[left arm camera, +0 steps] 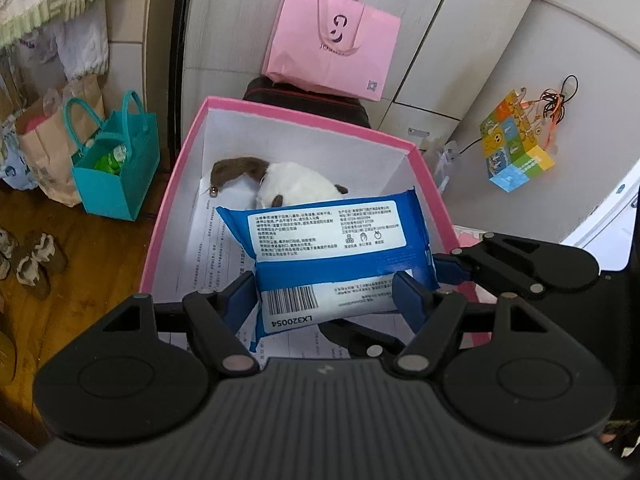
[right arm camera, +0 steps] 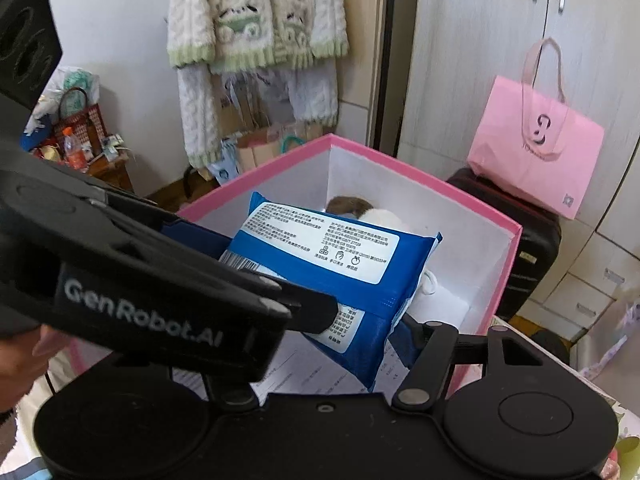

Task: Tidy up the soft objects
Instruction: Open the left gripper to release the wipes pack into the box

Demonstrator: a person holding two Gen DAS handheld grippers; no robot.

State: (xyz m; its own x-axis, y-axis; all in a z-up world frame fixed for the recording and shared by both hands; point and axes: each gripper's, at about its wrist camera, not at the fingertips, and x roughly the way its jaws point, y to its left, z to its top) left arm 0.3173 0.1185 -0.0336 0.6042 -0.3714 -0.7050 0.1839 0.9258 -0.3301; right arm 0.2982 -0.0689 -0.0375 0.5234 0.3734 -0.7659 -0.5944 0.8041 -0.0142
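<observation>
My left gripper (left arm camera: 326, 294) is shut on a blue and white pack of wet wipes (left arm camera: 332, 236) and holds it above the open pink box (left arm camera: 168, 216). A white and brown plush toy (left arm camera: 296, 186) lies inside the box at its far end, on printed papers (left arm camera: 212, 256). In the right wrist view the wipes pack (right arm camera: 340, 264) hangs over the box (right arm camera: 508, 264) with the left gripper's body across the left side. My right gripper sits just below the pack; its right finger (right arm camera: 412, 330) shows beside the pack, its left finger is hidden.
A pink shopping bag (left arm camera: 332, 44) rests on a black suitcase (right arm camera: 532, 248) behind the box. A teal tote (left arm camera: 116, 168) and brown paper bag (left arm camera: 44, 152) stand on the wooden floor at left. White cupboards (right arm camera: 480, 40) stand behind. A colourful carton (left arm camera: 516, 144) hangs right.
</observation>
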